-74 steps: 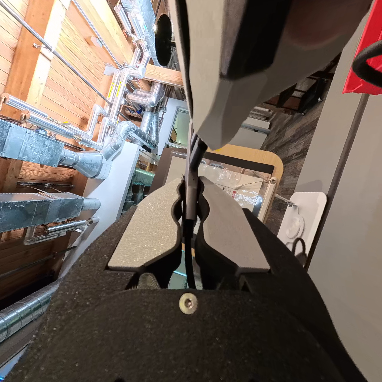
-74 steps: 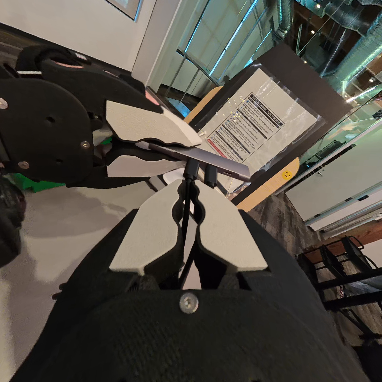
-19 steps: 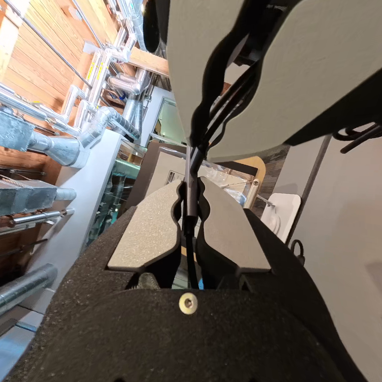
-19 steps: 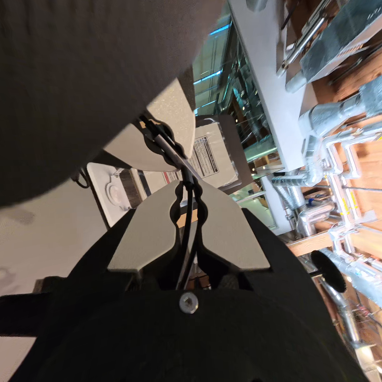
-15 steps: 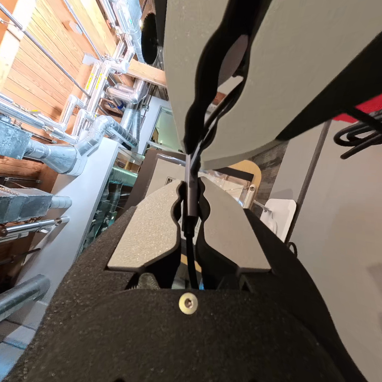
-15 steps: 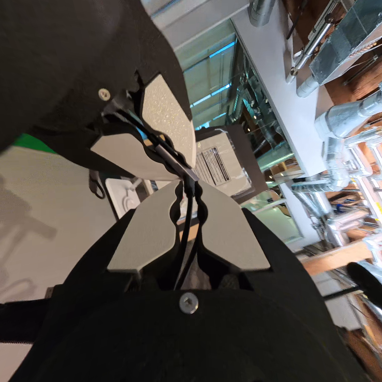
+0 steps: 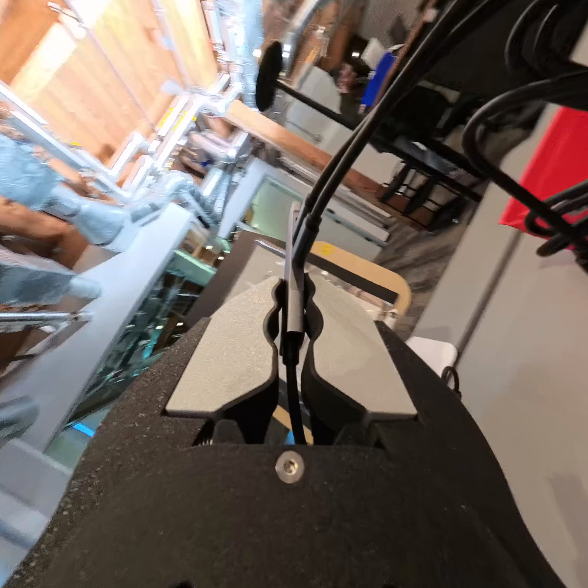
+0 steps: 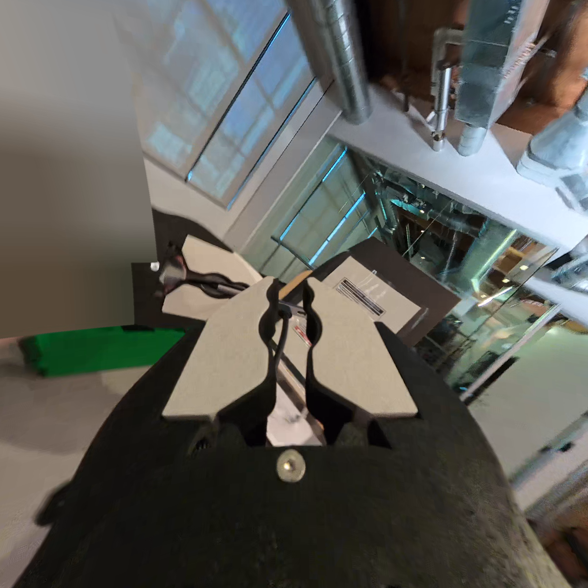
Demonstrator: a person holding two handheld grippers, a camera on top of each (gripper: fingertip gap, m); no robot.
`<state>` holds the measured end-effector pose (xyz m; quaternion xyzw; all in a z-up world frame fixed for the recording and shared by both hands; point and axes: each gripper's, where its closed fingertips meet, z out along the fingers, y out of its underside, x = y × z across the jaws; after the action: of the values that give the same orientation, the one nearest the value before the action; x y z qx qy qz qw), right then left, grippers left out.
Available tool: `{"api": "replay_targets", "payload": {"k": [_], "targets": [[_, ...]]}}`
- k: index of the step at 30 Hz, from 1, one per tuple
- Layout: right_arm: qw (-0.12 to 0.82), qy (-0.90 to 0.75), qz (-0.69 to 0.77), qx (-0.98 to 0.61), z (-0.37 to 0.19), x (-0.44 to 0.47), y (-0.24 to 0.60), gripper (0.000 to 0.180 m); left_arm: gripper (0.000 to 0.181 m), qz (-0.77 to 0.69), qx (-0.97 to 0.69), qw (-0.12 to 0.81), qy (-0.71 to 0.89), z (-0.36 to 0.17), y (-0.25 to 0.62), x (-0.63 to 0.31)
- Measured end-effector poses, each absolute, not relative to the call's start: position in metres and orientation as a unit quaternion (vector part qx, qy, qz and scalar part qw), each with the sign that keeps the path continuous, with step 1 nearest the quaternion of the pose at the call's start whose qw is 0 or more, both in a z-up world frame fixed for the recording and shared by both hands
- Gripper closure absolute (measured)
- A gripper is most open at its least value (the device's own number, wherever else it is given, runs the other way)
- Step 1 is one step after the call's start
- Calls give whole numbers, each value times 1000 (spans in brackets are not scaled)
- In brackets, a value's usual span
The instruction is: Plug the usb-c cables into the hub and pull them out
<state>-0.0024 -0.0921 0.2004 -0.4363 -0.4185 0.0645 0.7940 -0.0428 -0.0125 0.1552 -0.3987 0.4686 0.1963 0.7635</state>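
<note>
Two wrist views, each taking in part of the scene. Left wrist view only: silver ceiling ducts (image 7: 95,216) against timber cladding, a red panel (image 7: 553,165) at the right edge, and two black usb-c cables (image 7: 337,165) arching down from the upper right into the side of the hub (image 7: 293,286). Right wrist view only: tall glazed windows (image 8: 235,105), a green block (image 8: 95,351) lying on the grey worktop (image 8: 63,429), and, farther off at left, the pale fingers (image 8: 203,264) of the other gripper.

Left gripper (image 7: 292,283): fingers closed to a narrow slot and clamped on the slim grey hub, which stands edge-on between them and projects beyond the fingertips; the hub's own black lead (image 7: 294,401) runs back between the fingers toward the gripper body. Both cable plugs sit in the hub just past the fingertips.

Right gripper (image 8: 289,283): fingers parted by a clear gap, clamping nothing; a thin black cable (image 8: 280,337) shows in the gap beside the left-hand finger, and whether it touches that finger cannot be told. Background is motion-blurred in both views.
</note>
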Motion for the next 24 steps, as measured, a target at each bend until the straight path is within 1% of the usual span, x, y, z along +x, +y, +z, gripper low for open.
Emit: {"api": "replay_targets", "payload": {"k": [2,4,7,10,13,14,15,17,19,20,22,24], "targets": [[795,-375,144,-455,209,10,-92,165,171,231,-359,792,435,166,-18,-47],[766,-336,235,-494,208,20,-82,164,171,274,-313,802,429,169,-25,-44],[673,-287,391,-559,190,25,-56,151,171,305,-275,801,436,164,-32,-33],[570,-258,495,-603,167,18,-34,133,172,320,-255,796,445,157,-35,-24],[523,-234,558,-600,157,9,-23,133,172,324,-228,789,469,150,-40,-13],[513,-237,563,-603,152,5,-21,138,172,324,-223,785,478,147,-41,-10],[498,-257,582,-590,152,1,-27,160,171,327,-227,780,484,143,-39,-8],[469,-250,602,-596,147,4,-22,164,166,311,-233,771,504,136,-34,-5],[458,-248,619,-588,147,7,-21,168,153,262,-272,758,532,125,-26,-1],[462,-247,620,-584,148,8,-20,170,147,234,-310,746,541,119,-20,-1],[499,-248,576,-598,144,14,-10,169,143,168,-374,716,566,106,-13,1],[521,-246,541,-613,142,20,-3,169,135,111,-429,680,584,93,-10,0]]}}
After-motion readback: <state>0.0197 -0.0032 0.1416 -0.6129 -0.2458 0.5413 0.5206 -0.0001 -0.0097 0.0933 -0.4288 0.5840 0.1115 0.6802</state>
